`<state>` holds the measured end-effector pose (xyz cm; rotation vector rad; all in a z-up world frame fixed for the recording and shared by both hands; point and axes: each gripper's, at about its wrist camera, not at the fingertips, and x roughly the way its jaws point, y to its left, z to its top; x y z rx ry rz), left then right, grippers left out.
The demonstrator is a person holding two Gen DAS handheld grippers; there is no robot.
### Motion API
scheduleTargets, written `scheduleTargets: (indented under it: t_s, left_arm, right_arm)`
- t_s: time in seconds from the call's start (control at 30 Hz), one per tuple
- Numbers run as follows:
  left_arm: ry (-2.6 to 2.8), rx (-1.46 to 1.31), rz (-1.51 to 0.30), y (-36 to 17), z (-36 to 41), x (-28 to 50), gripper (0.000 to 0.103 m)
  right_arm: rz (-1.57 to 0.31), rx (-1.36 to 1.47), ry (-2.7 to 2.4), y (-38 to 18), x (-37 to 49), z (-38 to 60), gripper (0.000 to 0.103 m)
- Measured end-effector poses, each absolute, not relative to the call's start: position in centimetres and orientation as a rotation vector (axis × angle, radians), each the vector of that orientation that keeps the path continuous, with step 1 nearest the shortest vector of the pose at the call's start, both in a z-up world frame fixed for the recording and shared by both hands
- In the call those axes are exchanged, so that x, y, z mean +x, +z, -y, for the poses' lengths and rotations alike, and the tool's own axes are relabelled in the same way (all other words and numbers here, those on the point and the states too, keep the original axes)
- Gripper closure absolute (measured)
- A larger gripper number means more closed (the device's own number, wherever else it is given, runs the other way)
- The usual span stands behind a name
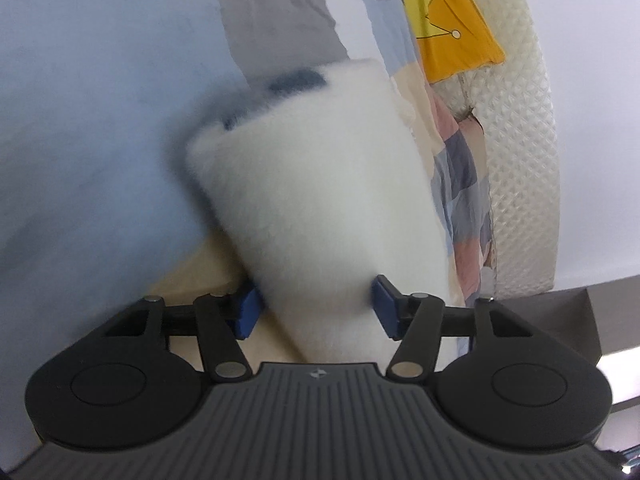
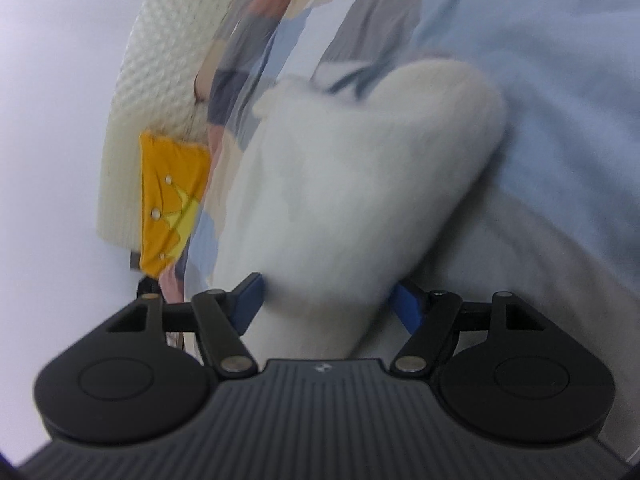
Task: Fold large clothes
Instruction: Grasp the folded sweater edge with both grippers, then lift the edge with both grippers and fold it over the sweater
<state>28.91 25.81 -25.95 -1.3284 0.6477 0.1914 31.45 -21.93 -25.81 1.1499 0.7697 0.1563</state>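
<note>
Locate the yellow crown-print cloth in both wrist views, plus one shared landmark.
Left wrist: yellow crown-print cloth at top, right of centre, above the white fluffy garment.
Right wrist: it sits at left, mid-height.
Shared landmark: cream textured headboard, bordering the cloth in both.

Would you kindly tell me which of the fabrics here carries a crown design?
The orange-yellow cloth beside the cream quilted headboard; the patchwork bedding shows only plain blocks.
</note>
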Motion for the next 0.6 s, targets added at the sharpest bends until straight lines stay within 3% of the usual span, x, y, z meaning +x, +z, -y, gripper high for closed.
scheduleTargets:
  t_s: [0.17, 0.37, 0.43, 0.6]
  left_arm:
    - [0.188, -1.342, -0.643, -26.4, -26.4, 29.8, 0.056]
    - [0.170, -1.294, -0.629, -25.5, -26.6, 30.2, 0.069]
    - [0.159, -1.285, -0.616, -25.0, -26.6, 30.2, 0.072]
    - [0.105, -1.232, -0.573, -22.9, -26.9, 29.7, 0.075]
  right_arm:
    - [-0.709, 1.162, 0.063, -25.6, 30.8, 23.0, 0.036]
    - [-0.707, 1.085, 0.089, -25.1, 31.2, 22.1, 0.053]
    - [-0.703, 1.085, 0.094, -24.9, 31.2, 22.5, 0.062]
    - [-0.658, 1.063, 0.117, -23.4, 30.8, 22.8, 0.071]
